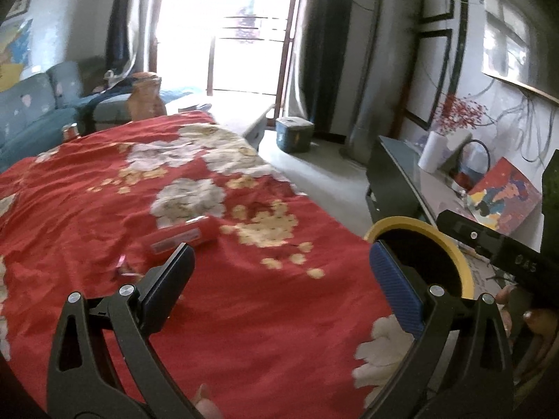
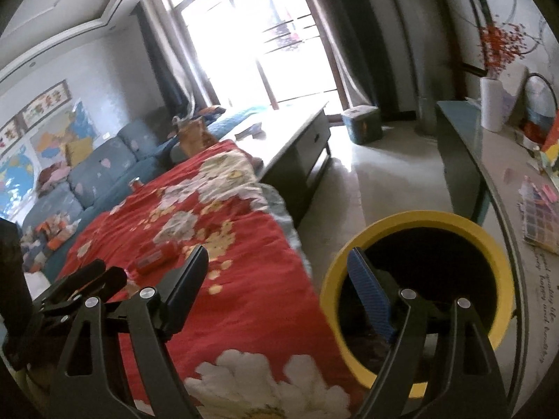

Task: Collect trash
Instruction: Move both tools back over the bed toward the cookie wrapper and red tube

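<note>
A red wrapper or packet [image 1: 183, 234] lies on the red flowered cloth [image 1: 244, 314], just beyond my left gripper's left finger; it also shows in the right wrist view [image 2: 155, 255]. A small pink scrap [image 1: 122, 267] lies left of it. My left gripper [image 1: 281, 276] is open and empty above the cloth. A yellow-rimmed bin [image 2: 419, 300] with a dark inside stands at the cloth's right edge. My right gripper [image 2: 276, 279] is open and empty, its right finger over the bin's rim. The bin also shows in the left wrist view [image 1: 429, 244].
A blue sofa [image 2: 104, 171] runs along the left. A low table [image 2: 300, 132] stands beyond the cloth. A side counter [image 2: 496, 181] on the right holds a vase, papers and a basket. A blue box [image 1: 293, 134] sits on the floor.
</note>
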{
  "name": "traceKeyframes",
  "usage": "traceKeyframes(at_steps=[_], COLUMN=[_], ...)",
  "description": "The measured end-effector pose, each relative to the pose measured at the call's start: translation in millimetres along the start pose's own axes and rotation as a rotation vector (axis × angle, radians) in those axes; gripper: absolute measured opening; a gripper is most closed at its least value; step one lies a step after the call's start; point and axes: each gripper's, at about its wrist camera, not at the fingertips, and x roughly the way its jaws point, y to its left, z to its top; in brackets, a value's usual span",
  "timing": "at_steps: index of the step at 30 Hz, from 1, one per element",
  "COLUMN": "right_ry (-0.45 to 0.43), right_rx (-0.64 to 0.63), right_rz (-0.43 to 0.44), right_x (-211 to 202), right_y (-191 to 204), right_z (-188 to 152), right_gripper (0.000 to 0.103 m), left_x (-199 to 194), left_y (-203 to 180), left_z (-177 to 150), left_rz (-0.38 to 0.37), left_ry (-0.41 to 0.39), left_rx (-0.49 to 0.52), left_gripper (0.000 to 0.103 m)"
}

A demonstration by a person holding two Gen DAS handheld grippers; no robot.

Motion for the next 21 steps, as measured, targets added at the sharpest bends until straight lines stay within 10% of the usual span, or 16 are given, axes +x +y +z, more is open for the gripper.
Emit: traceKeyframes(at_steps=[21], right_ry=[0.184], right_rx=[-0.223], right_rz=[0.199], right_x=[98.3], right_y=[97.8], right_z=[19.5], right_gripper=[0.080], left_x=[19.8], left_y=[113.6], left_z=[-29.0], left_rz=[0.054], left_ry=[0.126], left_rx=[-0.335], left_gripper=[0.081])
